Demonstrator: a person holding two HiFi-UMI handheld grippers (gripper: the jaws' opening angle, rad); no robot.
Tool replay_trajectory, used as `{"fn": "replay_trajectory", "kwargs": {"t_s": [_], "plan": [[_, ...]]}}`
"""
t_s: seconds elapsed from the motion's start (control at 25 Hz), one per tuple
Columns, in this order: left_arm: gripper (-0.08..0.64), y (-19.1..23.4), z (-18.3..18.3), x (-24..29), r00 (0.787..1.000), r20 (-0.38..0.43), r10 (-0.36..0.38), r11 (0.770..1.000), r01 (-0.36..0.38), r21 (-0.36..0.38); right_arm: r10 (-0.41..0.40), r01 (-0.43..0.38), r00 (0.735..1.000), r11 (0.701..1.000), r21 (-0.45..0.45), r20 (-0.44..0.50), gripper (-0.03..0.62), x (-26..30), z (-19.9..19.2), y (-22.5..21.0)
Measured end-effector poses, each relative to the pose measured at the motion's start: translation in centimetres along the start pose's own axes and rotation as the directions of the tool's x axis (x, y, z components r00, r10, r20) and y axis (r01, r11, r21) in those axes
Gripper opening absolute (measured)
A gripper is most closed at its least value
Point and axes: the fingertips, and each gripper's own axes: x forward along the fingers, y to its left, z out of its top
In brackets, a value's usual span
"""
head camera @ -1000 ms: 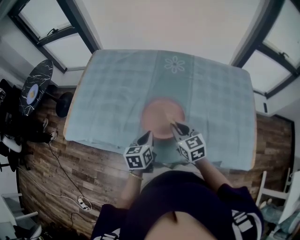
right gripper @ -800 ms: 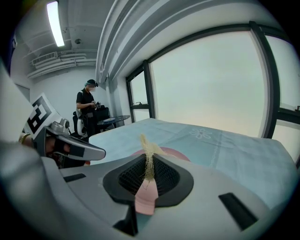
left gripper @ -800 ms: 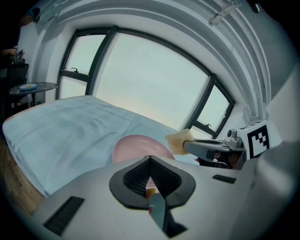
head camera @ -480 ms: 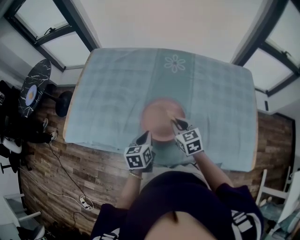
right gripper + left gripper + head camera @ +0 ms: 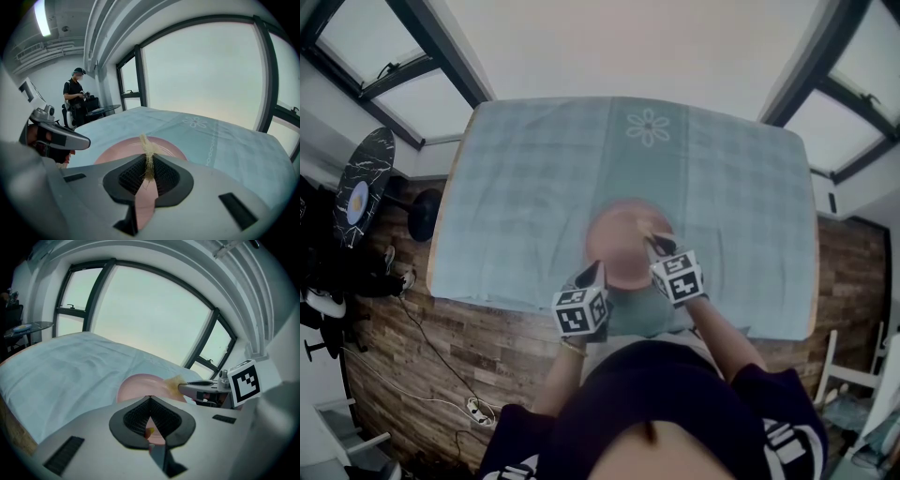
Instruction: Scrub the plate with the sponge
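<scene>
A pink plate (image 5: 622, 242) lies on the pale blue tablecloth (image 5: 525, 187), near the table's front edge. My left gripper (image 5: 597, 270) sits at the plate's near-left rim, jaws closed together on that rim (image 5: 140, 383). My right gripper (image 5: 654, 243) is over the plate's right side, shut on a thin, yellowish fibrous sponge (image 5: 149, 157). The sponge's tip sticks out past the jaws above the plate (image 5: 117, 152). The left gripper view shows the right gripper (image 5: 199, 387) with the sponge (image 5: 172, 384) resting at the plate's far right edge.
The tablecloth has a flower print (image 5: 649, 127) at the far side. A round dark side table (image 5: 358, 187) and cables (image 5: 441, 370) sit on the wooden floor to the left. A person (image 5: 76, 96) stands far off by the windows.
My right gripper with the sponge has slid a little farther away across the plate. The left gripper has stayed at the near rim.
</scene>
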Motion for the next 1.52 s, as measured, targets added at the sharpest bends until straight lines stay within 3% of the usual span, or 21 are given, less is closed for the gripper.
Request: {"fn": "replay_trajectory", "kwargs": {"t_s": [0.84, 1.52], "plan": [[0.009, 2.2, 0.4, 1.9, 1.000, -0.027, -0.013, 0.999, 0.012, -0.034, 0.000, -0.002, 0.990, 1.000, -0.011, -0.139, 0.038, 5.1, -1.3, 0.0], [0.009, 2.6, 0.0, 1.8, 1.000, -0.021, 0.007, 0.998, -0.008, -0.069, 0.097, -0.113, 0.979, 0.991, -0.078, -0.179, 0.038, 7.7, -1.1, 3.7]]}}
